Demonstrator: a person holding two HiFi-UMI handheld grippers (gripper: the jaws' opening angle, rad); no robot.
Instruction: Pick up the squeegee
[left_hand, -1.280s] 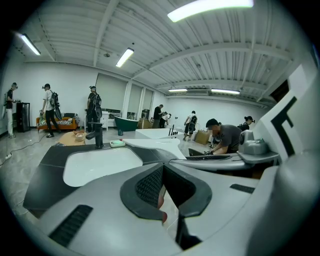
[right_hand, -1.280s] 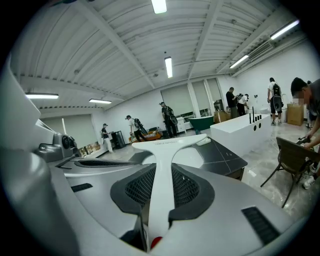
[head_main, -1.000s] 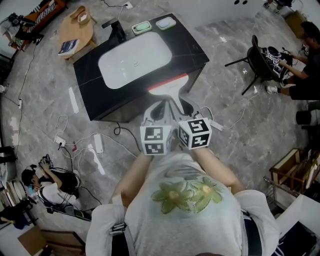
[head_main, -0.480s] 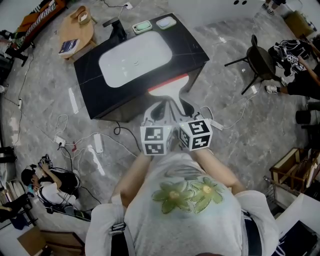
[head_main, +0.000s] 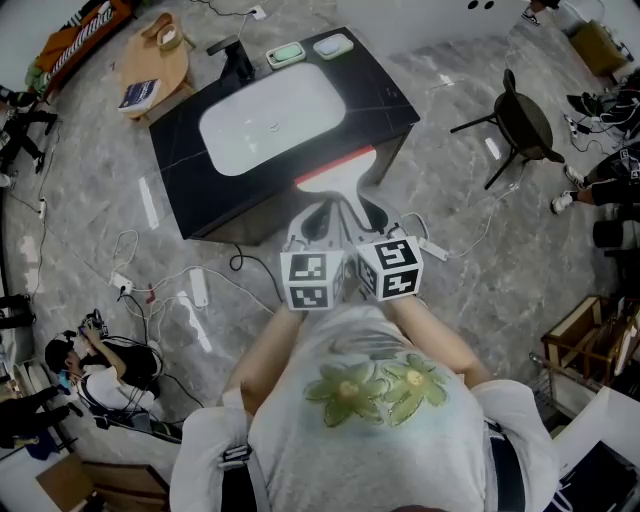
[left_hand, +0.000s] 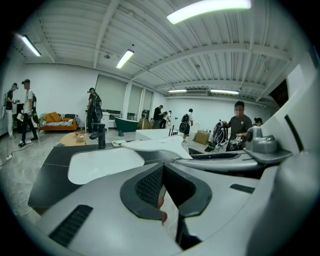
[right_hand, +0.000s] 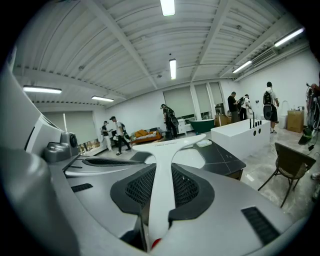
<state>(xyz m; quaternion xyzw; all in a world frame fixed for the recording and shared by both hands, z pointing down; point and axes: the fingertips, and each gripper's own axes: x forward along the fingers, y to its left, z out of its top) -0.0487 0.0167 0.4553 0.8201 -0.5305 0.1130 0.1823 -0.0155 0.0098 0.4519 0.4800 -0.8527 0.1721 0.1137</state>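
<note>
The squeegee is white with a red blade edge. It is held in the air over the near edge of the black sink counter. My right gripper is shut on its handle. In the right gripper view the handle runs between the two dark pads of my right gripper, and the wide head points away. My left gripper stays close beside it on the left. Its pads meet at the tips with nothing between them. The squeegee head shows ahead in that view.
The counter holds a white basin, a black faucet and two soap dishes. A black chair stands to the right and a round wooden table at the back left. Cables lie on the floor, and a person sits low at the left.
Both grippers and the squeegee have stayed still. The person by the chair at the right edge has moved off toward the frame's edge.
</note>
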